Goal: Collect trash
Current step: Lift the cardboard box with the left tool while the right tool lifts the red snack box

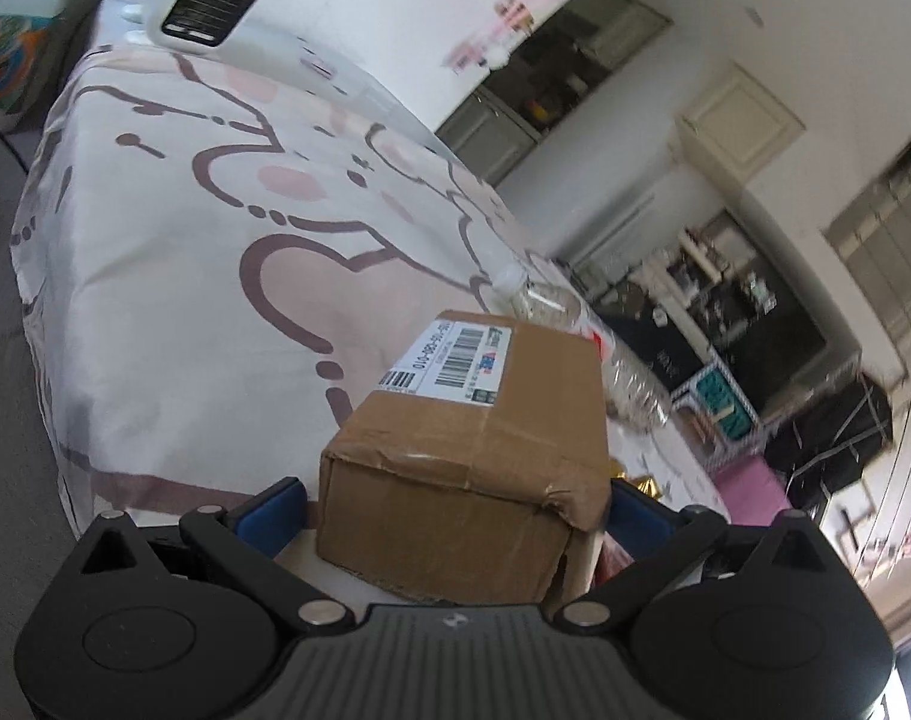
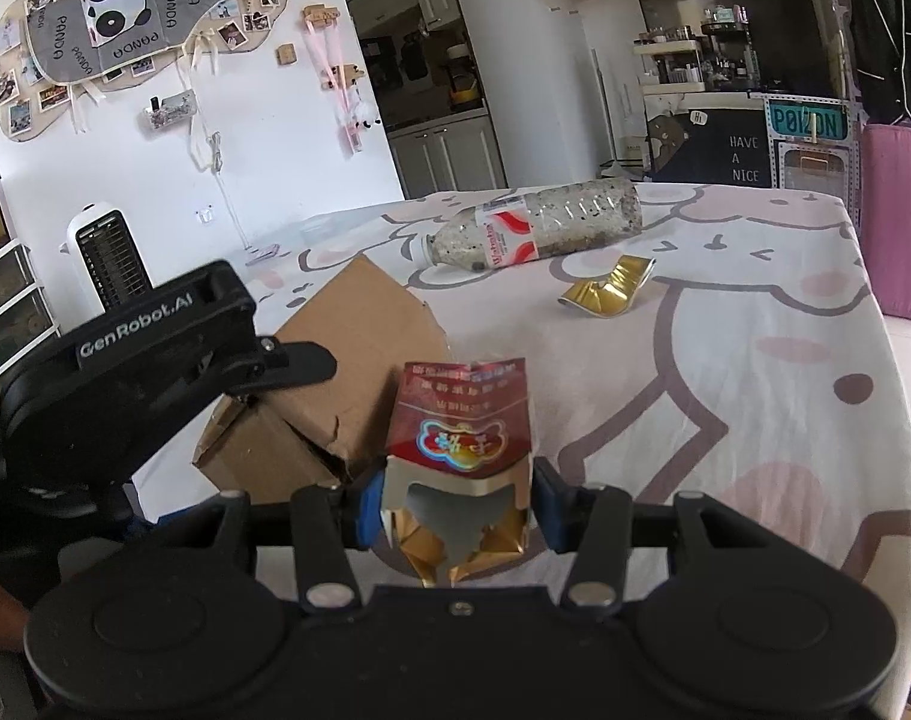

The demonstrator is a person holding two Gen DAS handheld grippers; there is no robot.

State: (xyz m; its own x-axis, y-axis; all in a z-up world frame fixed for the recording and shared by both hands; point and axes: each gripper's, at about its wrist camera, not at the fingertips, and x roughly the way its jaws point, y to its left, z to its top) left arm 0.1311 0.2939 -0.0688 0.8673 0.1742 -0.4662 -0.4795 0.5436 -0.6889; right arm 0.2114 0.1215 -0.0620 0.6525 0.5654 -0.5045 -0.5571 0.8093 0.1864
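My left gripper (image 1: 455,504) is shut on a brown cardboard box (image 1: 467,444) with a barcode label, held over the table's near edge. The box (image 2: 335,372) and the left gripper body (image 2: 155,354) also show at the left of the right wrist view. My right gripper (image 2: 452,510) is shut on a torn red and gold carton (image 2: 461,438). An empty plastic bottle (image 2: 539,225) with a red and white label lies on its side farther back on the table; it shows behind the box in the left wrist view (image 1: 581,342). A crumpled gold foil scrap (image 2: 608,288) lies near it.
The table wears a white cloth with pink and brown cartoon print (image 2: 725,360). A white tower fan (image 2: 104,252) stands beyond the table's left side. A pink chair (image 2: 899,216) stands at the right. Shelves and a black counter (image 2: 743,144) stand behind.
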